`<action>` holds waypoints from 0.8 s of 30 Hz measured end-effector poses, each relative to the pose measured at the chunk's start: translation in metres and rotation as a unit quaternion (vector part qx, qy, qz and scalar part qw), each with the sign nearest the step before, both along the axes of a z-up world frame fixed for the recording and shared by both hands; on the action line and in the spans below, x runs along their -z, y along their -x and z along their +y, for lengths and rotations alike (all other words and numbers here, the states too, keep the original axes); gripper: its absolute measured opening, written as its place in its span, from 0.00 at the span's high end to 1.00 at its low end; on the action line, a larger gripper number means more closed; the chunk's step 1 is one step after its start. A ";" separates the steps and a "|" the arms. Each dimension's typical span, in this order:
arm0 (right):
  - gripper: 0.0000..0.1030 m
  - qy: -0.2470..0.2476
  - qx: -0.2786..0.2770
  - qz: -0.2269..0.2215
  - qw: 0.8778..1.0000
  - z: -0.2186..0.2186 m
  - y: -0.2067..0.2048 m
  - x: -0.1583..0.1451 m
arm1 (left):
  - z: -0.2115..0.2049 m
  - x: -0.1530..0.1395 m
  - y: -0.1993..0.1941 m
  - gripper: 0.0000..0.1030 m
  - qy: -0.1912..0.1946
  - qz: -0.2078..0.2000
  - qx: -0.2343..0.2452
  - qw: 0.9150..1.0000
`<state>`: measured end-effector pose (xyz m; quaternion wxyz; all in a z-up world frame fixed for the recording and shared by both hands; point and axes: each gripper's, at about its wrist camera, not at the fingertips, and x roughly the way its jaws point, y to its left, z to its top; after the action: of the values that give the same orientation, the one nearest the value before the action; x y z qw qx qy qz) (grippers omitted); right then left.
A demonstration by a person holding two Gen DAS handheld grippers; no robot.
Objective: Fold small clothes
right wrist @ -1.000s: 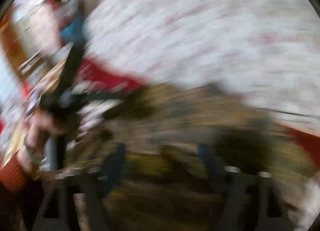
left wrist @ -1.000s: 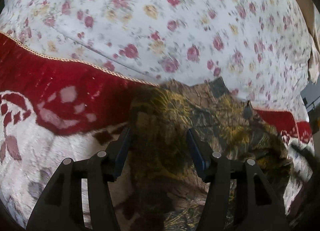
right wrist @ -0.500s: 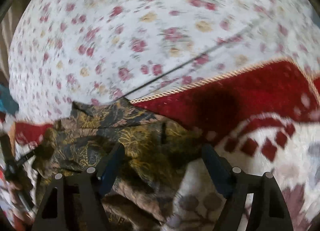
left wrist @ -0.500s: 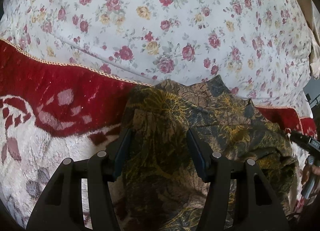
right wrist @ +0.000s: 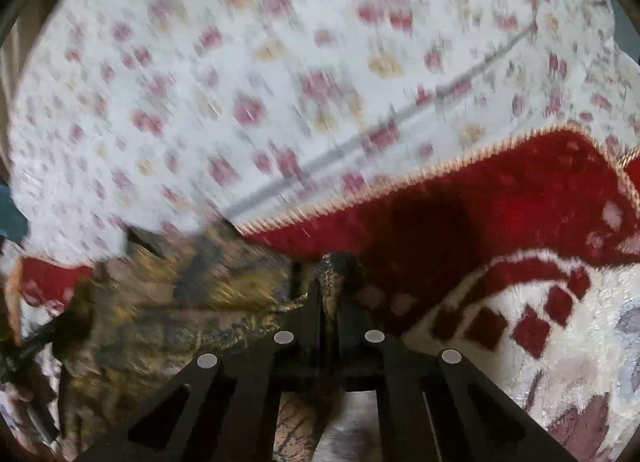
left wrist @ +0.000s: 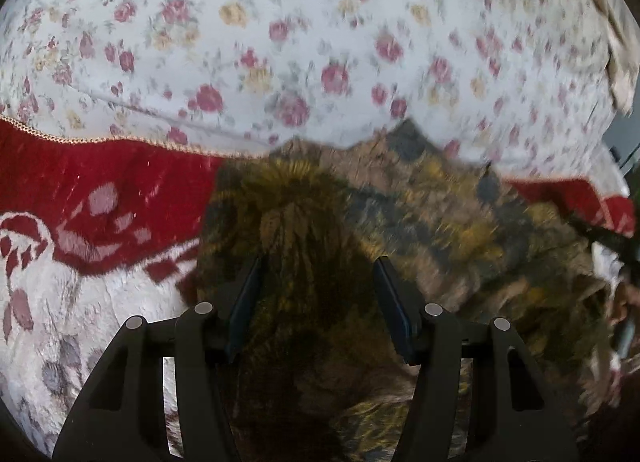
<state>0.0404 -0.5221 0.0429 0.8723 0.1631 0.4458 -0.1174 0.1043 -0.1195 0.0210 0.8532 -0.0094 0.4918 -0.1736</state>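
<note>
A small brown and gold patterned garment (left wrist: 360,246) lies crumpled on a red and white blanket (left wrist: 100,197). My left gripper (left wrist: 316,286) is open, its fingers apart over the garment's left part. In the right wrist view the garment (right wrist: 168,310) spreads to the left, and my right gripper (right wrist: 326,294) is shut on a pinched edge of it. The views are blurred.
A white bedsheet with pink and yellow flowers (left wrist: 320,41) covers the bed beyond the blanket (right wrist: 500,221). The blanket's gold-trimmed edge (right wrist: 400,185) runs across the middle. A hand with the other gripper shows at the far right of the left wrist view (left wrist: 620,302).
My right gripper has shut on the garment's edge; half a second ago it was wide open over it. My left gripper stays open over the garment.
</note>
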 end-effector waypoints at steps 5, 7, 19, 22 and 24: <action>0.70 0.004 0.015 -0.033 0.999 0.001 0.031 -0.027 | 0.005 0.003 -0.002 0.45 0.005 0.008 -0.007 1.000; 0.69 -0.042 -0.023 -0.050 0.998 0.010 0.042 -0.032 | 0.007 0.002 -0.003 0.45 0.007 0.007 -0.010 1.000; 0.87 0.106 -0.161 0.067 0.979 0.086 -0.026 0.030 | 0.028 -0.002 -0.010 0.45 0.016 0.007 -0.047 0.999; 0.99 0.139 -0.156 0.057 0.976 0.086 -0.037 0.027 | 0.029 -0.002 -0.010 0.45 0.018 0.003 -0.050 0.999; 1.00 0.175 -0.128 0.035 0.976 0.083 -0.048 0.018 | 0.027 -0.003 -0.009 0.45 0.017 -0.001 -0.050 0.999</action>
<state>0.0883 -0.4391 0.0245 0.8790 -0.0543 0.4657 -0.0863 0.1134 -0.0921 0.0240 0.8609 -0.0485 0.4870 -0.1393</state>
